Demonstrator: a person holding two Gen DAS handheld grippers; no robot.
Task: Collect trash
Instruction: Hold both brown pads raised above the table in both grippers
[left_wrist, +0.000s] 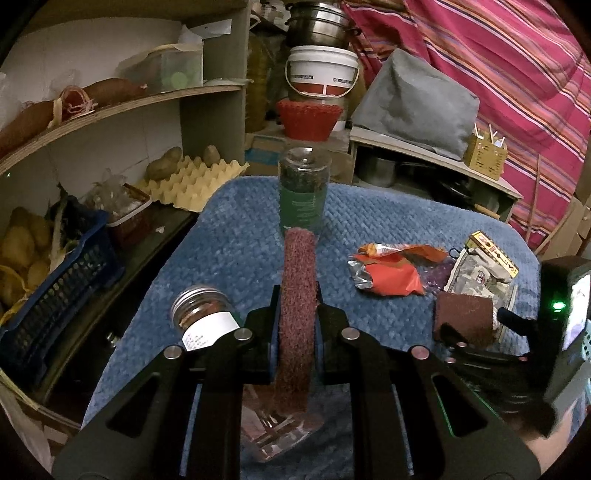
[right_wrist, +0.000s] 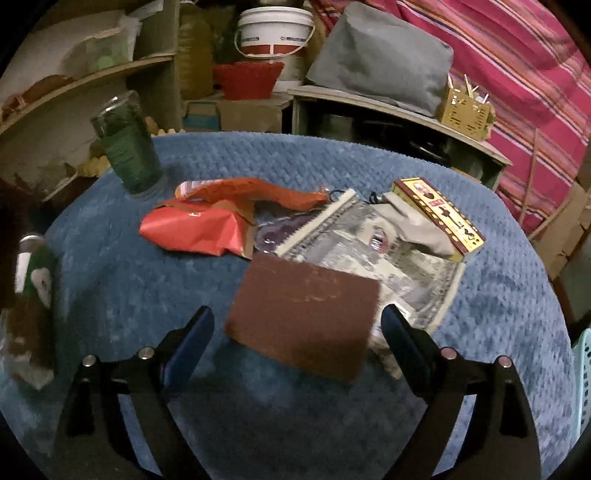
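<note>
pinching one maroon scouring pad (left_wrist: 297, 295) edge-on, left gripper (left_wrist: 297, 295) is clamped on it above the blue cloth (left_wrist: 229, 229). right gripper (right_wrist: 297, 325) spread wide, 2nd brown pad (right_wrist: 306, 317) between its fingers, contact unclear. beyond: 1 red wrapper (right_wrist: 195, 229), 1 clear bag (right_wrist: 369, 251), 1 yellow box (right_wrist: 439, 218), 2 jars (left_wrist: 303, 188) (left_wrist: 205, 317).

Both wrist views look forward, close over the blue mat (left_wrist: 229, 236), sharing the wrappers (right_wrist: 199, 225).

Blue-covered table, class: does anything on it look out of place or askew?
Yes. The spice jar lies tipped on its side beside the left gripper, while the tall green jar stands upright.
</note>
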